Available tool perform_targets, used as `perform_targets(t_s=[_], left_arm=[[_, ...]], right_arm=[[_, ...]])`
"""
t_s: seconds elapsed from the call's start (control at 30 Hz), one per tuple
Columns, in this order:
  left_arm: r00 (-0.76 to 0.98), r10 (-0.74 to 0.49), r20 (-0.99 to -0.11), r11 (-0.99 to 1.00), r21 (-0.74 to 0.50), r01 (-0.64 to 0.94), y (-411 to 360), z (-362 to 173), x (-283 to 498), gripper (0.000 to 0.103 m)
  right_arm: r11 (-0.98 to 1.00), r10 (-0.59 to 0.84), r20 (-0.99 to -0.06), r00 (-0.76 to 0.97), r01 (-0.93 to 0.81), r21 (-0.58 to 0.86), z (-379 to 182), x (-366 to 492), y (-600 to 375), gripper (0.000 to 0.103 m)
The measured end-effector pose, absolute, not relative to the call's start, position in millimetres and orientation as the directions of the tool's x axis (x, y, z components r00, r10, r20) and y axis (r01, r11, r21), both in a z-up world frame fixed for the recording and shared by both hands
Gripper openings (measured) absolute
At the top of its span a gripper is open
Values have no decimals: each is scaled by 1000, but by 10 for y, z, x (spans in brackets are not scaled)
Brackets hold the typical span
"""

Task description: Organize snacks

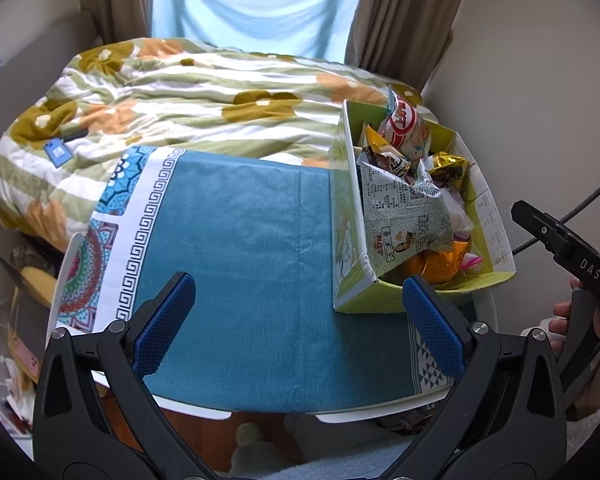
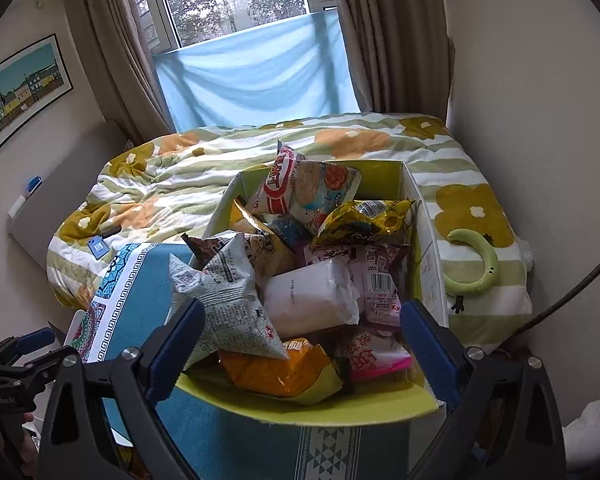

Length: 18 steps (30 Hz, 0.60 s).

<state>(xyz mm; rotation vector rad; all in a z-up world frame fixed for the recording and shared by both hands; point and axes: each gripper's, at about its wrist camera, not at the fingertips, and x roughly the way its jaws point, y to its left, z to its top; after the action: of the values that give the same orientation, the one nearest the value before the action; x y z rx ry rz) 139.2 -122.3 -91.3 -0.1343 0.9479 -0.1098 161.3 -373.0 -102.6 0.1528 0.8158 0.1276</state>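
A green cardboard box point(image 2: 320, 410) full of snack packets stands at the right end of a table under a blue cloth point(image 1: 244, 264); it shows in the left wrist view point(image 1: 346, 216) too. On top lie a grey printed bag point(image 2: 228, 304), a white packet point(image 2: 312, 300), an orange packet point(image 2: 276, 372), a yellow packet point(image 2: 364, 218) and a red-and-white bag point(image 2: 300, 188). My right gripper point(image 2: 300, 340) is open, its fingers wide over the box's near end, holding nothing. My left gripper point(image 1: 296, 320) is open and empty over the blue cloth, left of the box.
A bed with a flowered quilt point(image 1: 172, 96) lies behind the table. A green curved object point(image 2: 476, 268) rests on the quilt right of the box. A blue tag point(image 1: 58, 152) lies on the quilt. Walls stand close on the right; a window with curtains is behind.
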Motion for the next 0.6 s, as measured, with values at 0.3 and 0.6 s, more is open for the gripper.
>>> perform_targets(t_s=[0.3, 0.6], left_arm=[[749, -79, -657, 996, -28, 80, -782, -208, 768, 103], [846, -66, -530, 997, 3, 79, -550, 107, 201, 103]], right_arm=[[994, 89, -630, 771, -31, 102, -483, 903, -3146, 97], [999, -36, -564, 825, 39, -8, -164, 185, -2626, 102]])
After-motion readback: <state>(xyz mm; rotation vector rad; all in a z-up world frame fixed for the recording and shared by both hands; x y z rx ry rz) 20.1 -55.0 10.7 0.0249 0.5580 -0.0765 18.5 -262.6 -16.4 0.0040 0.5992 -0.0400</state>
